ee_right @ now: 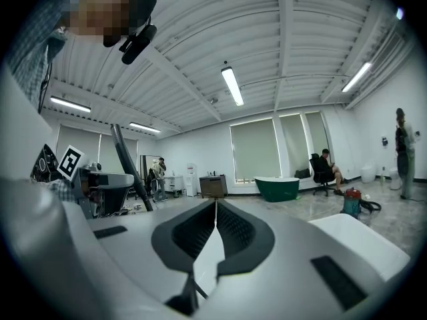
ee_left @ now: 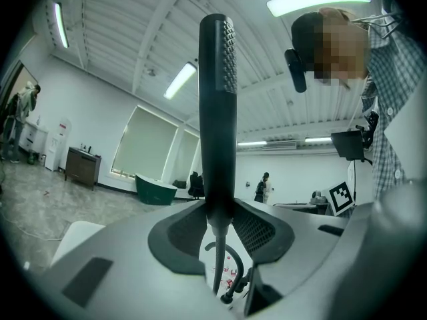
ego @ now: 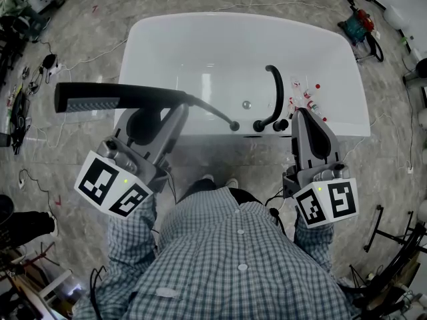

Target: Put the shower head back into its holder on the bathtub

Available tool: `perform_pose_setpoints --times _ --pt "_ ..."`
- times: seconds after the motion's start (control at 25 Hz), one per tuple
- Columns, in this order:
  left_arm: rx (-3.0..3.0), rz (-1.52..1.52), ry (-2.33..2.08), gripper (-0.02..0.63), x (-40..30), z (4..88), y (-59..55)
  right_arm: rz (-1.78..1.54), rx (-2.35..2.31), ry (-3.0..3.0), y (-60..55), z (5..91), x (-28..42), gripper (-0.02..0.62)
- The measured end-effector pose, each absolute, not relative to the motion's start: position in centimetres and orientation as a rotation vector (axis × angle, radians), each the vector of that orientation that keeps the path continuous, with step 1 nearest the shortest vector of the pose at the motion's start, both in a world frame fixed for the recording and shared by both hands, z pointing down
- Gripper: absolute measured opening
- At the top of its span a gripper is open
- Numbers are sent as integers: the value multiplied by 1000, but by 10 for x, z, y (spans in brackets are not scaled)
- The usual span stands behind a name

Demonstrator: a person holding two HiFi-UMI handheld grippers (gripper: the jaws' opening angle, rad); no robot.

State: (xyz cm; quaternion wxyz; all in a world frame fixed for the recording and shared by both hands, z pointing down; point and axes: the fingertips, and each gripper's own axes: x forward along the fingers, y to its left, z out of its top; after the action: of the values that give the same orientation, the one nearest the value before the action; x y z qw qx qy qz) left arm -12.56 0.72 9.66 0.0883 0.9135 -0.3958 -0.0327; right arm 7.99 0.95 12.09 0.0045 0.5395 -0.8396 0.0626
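Note:
The black shower head [ego: 113, 97] lies level above the floor, left of the white bathtub [ego: 200, 39]. My left gripper [ego: 177, 105] is shut on the shower head's neck. A black hose [ego: 210, 110] runs from the neck to a small black fitting [ego: 233, 126] on the tub's near rim, beside the curved black faucet [ego: 273, 89]. In the left gripper view the shower head [ee_left: 219, 99] stands upright between the jaws of my left gripper [ee_left: 220, 209]. My right gripper [ego: 301, 115] hovers over the rim right of the faucet, shut and empty; the right gripper [ee_right: 215, 209] shows jaws touching.
Small red and white items [ego: 303, 97] lie inside the tub near the faucet, and a drain [ego: 246, 104] sits mid-tub. Cables [ego: 33, 79] cover the floor at left. A red machine [ego: 360, 20] stands at the far right. A black stand [ego: 387, 229] is at my right.

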Motion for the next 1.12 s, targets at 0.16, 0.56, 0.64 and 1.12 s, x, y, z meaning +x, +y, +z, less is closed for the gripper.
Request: perform_pose_setpoints --times 0.16,0.56,0.64,1.12 --pt "2719 -88 -1172 124 -125 98 7 202 1689 -2625 10 122 79 20" --pt "2713 -82 -1153 124 -125 105 6 245 1699 -2606 11 132 78 20" --pt "2712 -82 -1149 124 -124 106 6 253 1704 -2602 11 133 79 20" --pt "2706 -39 -1113 124 -115 124 9 287 1720 -2568 15 147 88 20"
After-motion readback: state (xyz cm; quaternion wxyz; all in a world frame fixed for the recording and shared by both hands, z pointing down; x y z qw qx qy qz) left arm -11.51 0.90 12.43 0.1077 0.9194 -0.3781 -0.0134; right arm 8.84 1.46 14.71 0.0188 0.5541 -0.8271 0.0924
